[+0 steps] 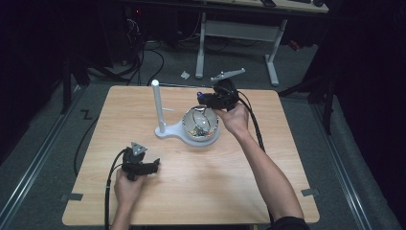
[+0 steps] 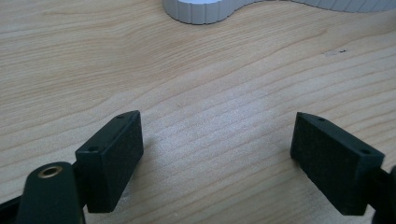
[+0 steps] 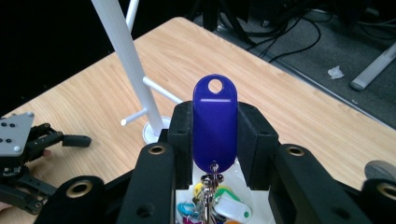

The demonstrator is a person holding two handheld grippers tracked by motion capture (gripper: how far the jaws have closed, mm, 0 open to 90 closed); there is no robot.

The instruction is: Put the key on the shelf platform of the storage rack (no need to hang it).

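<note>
Right claw point(image 1: 207, 99) hovers over a glass bowl point(image 1: 201, 123) on a white stand point(image 1: 167, 132), whose peg post point(image 1: 158, 104) rises alongside; left claw point(image 1: 152, 166) rests apart on the bench point(image 1: 230, 177). Left claw's own view: jaws spread over bare wood, stand base point(image 2: 201, 11) ahead. Right claw's view: jaws pinching a blue key tag point(image 3: 215, 123), coloured tags point(image 3: 219, 205) dangling below, post point(image 3: 126, 60) close by.

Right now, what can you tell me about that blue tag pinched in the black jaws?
The blue key tag is a smooth, glossy oval, plastic by its look, with a round hole at its top end. It stands upright, clamped between the right gripper's pads. A metal ring at its lower end hangs over the bowl of other coloured tags.
</note>
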